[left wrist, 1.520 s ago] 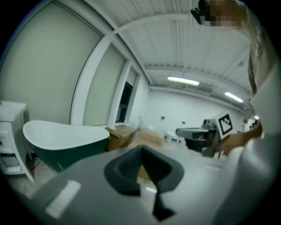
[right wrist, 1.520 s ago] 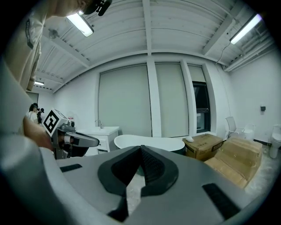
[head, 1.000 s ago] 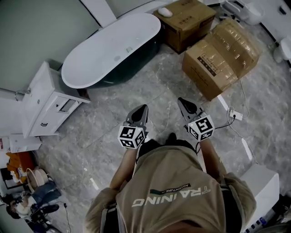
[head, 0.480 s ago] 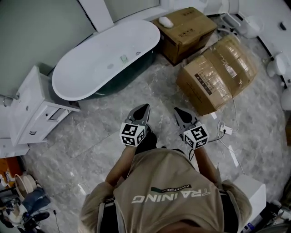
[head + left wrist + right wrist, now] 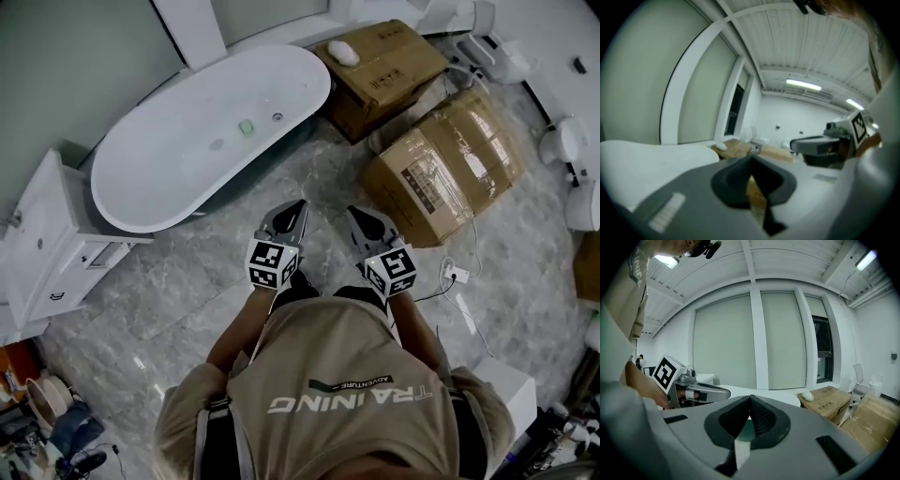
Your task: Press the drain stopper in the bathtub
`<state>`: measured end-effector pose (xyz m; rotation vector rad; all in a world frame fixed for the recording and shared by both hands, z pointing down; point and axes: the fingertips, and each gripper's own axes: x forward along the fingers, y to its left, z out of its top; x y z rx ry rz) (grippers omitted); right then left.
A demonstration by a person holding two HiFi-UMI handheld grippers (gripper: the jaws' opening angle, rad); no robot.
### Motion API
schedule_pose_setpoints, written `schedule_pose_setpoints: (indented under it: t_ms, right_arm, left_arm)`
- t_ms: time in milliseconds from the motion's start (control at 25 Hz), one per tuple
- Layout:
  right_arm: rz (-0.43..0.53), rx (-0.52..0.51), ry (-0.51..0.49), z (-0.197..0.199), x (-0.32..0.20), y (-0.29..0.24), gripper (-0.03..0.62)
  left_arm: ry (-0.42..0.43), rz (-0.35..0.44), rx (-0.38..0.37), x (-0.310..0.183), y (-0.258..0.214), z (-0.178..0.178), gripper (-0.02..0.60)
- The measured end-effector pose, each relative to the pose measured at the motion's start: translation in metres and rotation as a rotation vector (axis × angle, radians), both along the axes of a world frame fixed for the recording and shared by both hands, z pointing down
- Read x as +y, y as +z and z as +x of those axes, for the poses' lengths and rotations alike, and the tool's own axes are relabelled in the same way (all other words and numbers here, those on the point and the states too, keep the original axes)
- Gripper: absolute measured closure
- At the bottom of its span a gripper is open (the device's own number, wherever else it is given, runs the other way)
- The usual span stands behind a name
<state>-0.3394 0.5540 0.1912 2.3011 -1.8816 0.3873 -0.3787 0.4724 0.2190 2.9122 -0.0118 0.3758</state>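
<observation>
1. Standing on the grey marbled floor [image 5: 178,281], the person is facing the white bathtub [image 5: 159,164], which is lying at the far left, well apart from both tools. I am judging the step in hand as the approach, with nothing yet reaching over the tub rim.
2. Two cardboard boxes [image 5: 441,159] are sitting at the far right, one just beside the tub's right end. They are leaving an open stretch of floor between the person and the tub's near side.
3. The left gripper [image 5: 296,206] is pointing toward the tub with its jaws pressed together at the tips and nothing between them, as the left gripper view is showing.
4. The right gripper [image 5: 356,214] is hovering just beside it, also closed tip to tip and empty, aiming more toward the boxes.
5. The drain stopper [image 5: 217,144] is appearing as a small round spot on the tub floor near its middle. A second round spot [image 5: 277,117] and a small green item [image 5: 247,127] are lying farther right, and all are too small to tell apart with certainty.
6. The next move is calling for stepping closer, leaning over the near rim, and bringing one set of closed tips straight down onto the stopper's centre.
</observation>
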Motion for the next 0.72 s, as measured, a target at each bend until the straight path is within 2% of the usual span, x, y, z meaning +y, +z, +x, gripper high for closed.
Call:
schedule_pose_setpoints:
  t_ms: [160,280,400,560,640,720]
  right_arm:
    - [-0.039,0.019,-0.023,0.015,-0.018,0.008,0.586]
    - [-0.053,-0.005,-0.011,0.039,-0.028,0.023,0.586]
    - [-0.034,-0.024,-0.019,0.068,-0.047,0.027,0.586]
    - [-0.011,-0.023,-0.065,0.111,-0.079,0.029,0.586]
    - [0.002,-0.035,-0.089,0.131,-0.091,0.026,0.586]
    - [0.025,-0.058,-0.11,0.156,-0.102,0.02,0.586]
  left_arm:
    - [0.033,-0.035,-0.03,-0.005,0.015,0.021,0.578]
    - [0.041,-0.053,-0.048,-0.007,0.028,0.046,0.578]
    - [0.022,-0.049,-0.049,-0.02,0.028,0.074,0.578]
    - [-0.023,0.009,-0.06,-0.052,0.021,0.113,0.578]
    - [-0.052,-0.011,-0.081,-0.066,0.02,0.131,0.578]
    - [-0.076,-0.067,-0.086,-0.079,0.017,0.153,0.578]
